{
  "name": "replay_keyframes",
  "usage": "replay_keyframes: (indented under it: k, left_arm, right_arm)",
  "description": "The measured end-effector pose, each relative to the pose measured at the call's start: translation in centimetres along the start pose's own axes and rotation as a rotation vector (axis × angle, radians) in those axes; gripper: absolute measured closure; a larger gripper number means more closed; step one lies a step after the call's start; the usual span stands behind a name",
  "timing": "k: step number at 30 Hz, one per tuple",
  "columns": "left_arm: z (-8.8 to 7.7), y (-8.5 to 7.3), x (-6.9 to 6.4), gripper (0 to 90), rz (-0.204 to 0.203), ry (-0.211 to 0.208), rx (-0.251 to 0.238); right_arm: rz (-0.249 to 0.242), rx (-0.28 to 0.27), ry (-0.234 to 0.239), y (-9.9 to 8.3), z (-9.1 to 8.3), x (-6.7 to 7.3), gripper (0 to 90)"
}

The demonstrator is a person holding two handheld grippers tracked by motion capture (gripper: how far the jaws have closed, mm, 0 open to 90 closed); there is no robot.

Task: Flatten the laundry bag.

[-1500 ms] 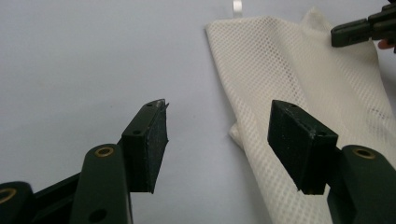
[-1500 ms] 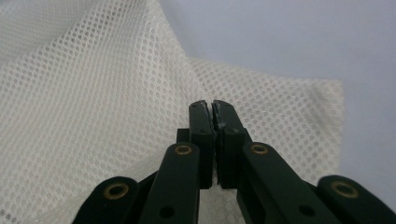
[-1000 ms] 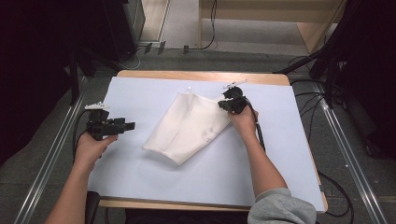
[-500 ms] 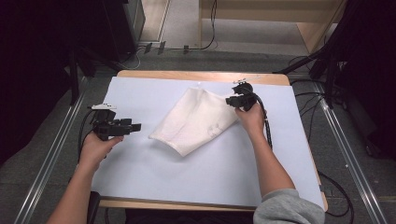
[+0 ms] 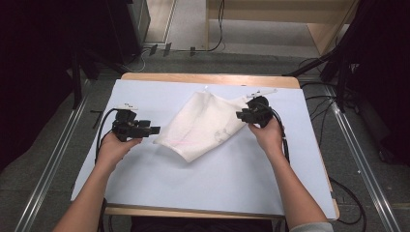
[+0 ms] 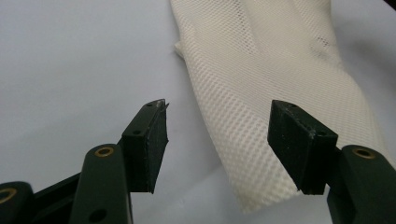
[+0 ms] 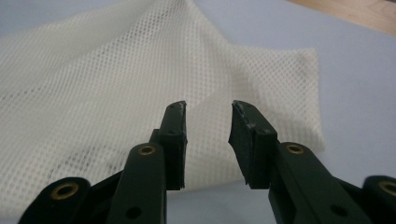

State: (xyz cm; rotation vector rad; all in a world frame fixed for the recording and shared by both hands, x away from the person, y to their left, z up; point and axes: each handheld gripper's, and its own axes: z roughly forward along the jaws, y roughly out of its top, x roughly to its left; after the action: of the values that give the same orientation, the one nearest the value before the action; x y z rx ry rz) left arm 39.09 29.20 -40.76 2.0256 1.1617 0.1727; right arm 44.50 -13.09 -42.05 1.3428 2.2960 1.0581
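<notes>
A white mesh cloth bag (image 5: 203,125) lies slantwise on the pale blue mat (image 5: 159,179). My left gripper (image 5: 153,130) points right at the bag's lower left edge. In the left gripper view, the left gripper (image 6: 218,107) stands wide open over the bag (image 6: 280,70), with the edge below the gap and untouched. My right gripper (image 5: 240,116) sits at the bag's upper right corner. Its jaws have just been opening. In the right gripper view, the right gripper (image 7: 208,106) holds nothing, and the mesh (image 7: 93,84) lies flat just beyond the tips.
The mat covers most of a wooden table (image 5: 208,79), whose bare rim shows at the back. Cables (image 5: 285,140) trail from both grippers along the hands. Metal rails (image 5: 48,164) run along the floor on both sides, and dark equipment stands at the back corners.
The right gripper drew the bag's corner to the right, spreading it flatter, then let it go as its jaws parted. The left gripper moved right toward the bag's lower edge.
</notes>
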Motion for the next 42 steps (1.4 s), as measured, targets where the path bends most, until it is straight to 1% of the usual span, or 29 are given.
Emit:
replay_keyframes:
  k: [2, 4, 5, 7, 8, 11, 13, 14, 16, 17, 19, 21, 23, 25, 26, 27, 29, 31, 33, 34, 35, 36, 37, 38, 39, 40, 41, 42]
  left_arm:
    - [0.7, 0.4, -0.1, 38.5, -0.001, 0.001, 0.009]
    - [1.5, 0.8, -0.3, 38.5, -0.003, -0.011, 0.013]
    - [1.7, 1.0, -0.4, 38.6, 0.007, -0.011, 0.022]
    - [2.2, 1.4, -0.6, 38.5, 0.016, -0.004, 0.027]
    - [2.6, 1.6, -0.7, 38.5, 0.01, -0.005, 0.017]
    - [3.5, 2.3, -0.7, 38.2, 0.018, 0.006, 0.022]
    - [4.2, 2.6, -0.5, 38.1, 0.008, 0.01, 0.025]
    - [4.5, 2.6, -0.5, 38.1, 0.001, 0.007, 0.019]
    - [5.3, 2.7, -0.5, 38.4, -0.012, -0.006, 0.023]
    - [5.7, 2.7, -0.5, 38.7, -0.006, -0.003, 0.033]
    - [6.4, 2.6, -0.6, 38.7, 0.012, 0.019, 0.061]
    - [7.0, 2.5, -0.5, 38.7, 0.01, 0.024, 0.076]
    - [7.5, 2.3, -0.3, 38.9, -0.006, 0.016, 0.081]
    - [7.9, 2.2, -0.2, 38.9, -0.011, 0.012, 0.083]
    - [8.2, 2.1, -0.2, 38.9, -0.014, 0.02, 0.091]
    - [8.4, 2.0, -0.1, 38.8, -0.005, 0.035, 0.1]
    - [8.5, 1.8, -0.1, 39.3, 0.008, 0.038, 0.09]
    - [8.6, 1.8, 0.0, 39.9, 0.008, 0.041, 0.081]
    - [8.6, 1.6, -0.2, 42.6, 0.031, 0.058, 0.079]
    - [8.5, 1.6, -0.3, 45.9, 0.04, 0.053, 0.081]
    - [8.5, 1.6, -0.3, 53.1, 0.037, 0.041, 0.083]
    - [8.6, 1.6, -0.4, 54.7, 0.03, 0.035, 0.086]
    - [8.6, 1.6, -0.4, 59.3, 0.027, 0.03, 0.088]
    - [8.6, 1.6, -0.4, 63.7, 0.033, 0.028, 0.094]
    - [8.6, 1.6, -0.5, 65.7, 0.031, 0.029, 0.093]
    - [8.7, 1.5, -0.4, 67.9, 0.019, 0.017, 0.092]
    - [8.7, 1.5, -0.4, 72.9, 0.008, 0.011, 0.093]
    - [8.7, 1.5, -0.3, 76.8, 0.015, 0.019, 0.095]
  right_arm:
    - [-0.007, -0.006, 0.008, -0.8, -0.3, 0.2, 67.3]
    - [-0.003, -0.006, 0.011, -1.6, -0.7, 0.4, 67.3]
    - [0.007, -0.012, 0.018, -2.0, -1.0, 0.5, 67.3]
    - [0.007, -0.017, 0.022, -2.5, -1.4, 0.6, 67.0]
    - [0.004, -0.024, 0.024, -2.7, -1.7, 0.7, 66.8]
    - [0.008, -0.035, 0.03, -3.6, -2.5, 1.1, 65.7]
    - [0.0, -0.034, 0.03, -4.3, -3.0, 1.4, 65.2]
    - [-0.004, -0.041, 0.029, -4.7, -3.3, 1.6, 65.1]
    - [-0.004, -0.048, 0.03, -5.2, -3.8, 1.8, 64.8]
    - [-0.004, -0.053, 0.036, -5.5, -4.1, 1.8, 64.5]
    - [-0.009, -0.051, 0.034, -5.9, -4.6, 2.0, 64.0]
    - [-0.004, -0.056, 0.035, -6.3, -5.2, 2.2, 63.2]
    - [-0.003, -0.064, 0.038, -6.7, -5.6, 2.4, 62.6]
    - [-0.006, -0.06, 0.027, -7.2, -6.3, 2.6, 62.3]
    - [-0.008, -0.059, 0.025, -7.5, -6.4, 2.6, 62.3]
    - [-0.011, -0.059, 0.019, -7.7, -6.6, 2.6, 62.3]
    - [-0.006, -0.058, 0.015, -8.2, -7.1, 2.6, 62.3]
    - [0.0, -0.063, 0.013, -8.6, -7.5, 2.5, 62.3]
    - [0.007, -0.067, 0.01, -8.9, -7.7, 2.4, 62.3]
    - [0.011, -0.067, 0.005, -9.0, -7.9, 2.3, 62.3]
    - [0.012, -0.07, 0.003, -9.1, -8.0, 2.1, 62.3]
    - [0.019, -0.074, 0.001, -9.1, -8.0, 2.0, 62.3]
    - [0.028, -0.081, -0.005, -9.1, -8.1, 1.8, 62.3]
    - [0.032, -0.08, -0.005, -9.1, -8.1, 1.7, 62.3]
    - [0.034, -0.082, -0.007, -9.2, -8.0, 1.5, 62.4]
    - [0.034, -0.081, -0.011, -9.2, -8.0, 1.4, 62.4]
    - [0.039, -0.078, -0.014, -9.2, -7.9, 1.3, 62.4]
    - [0.038, -0.075, -0.015, -9.3, -7.8, 1.2, 62.4]
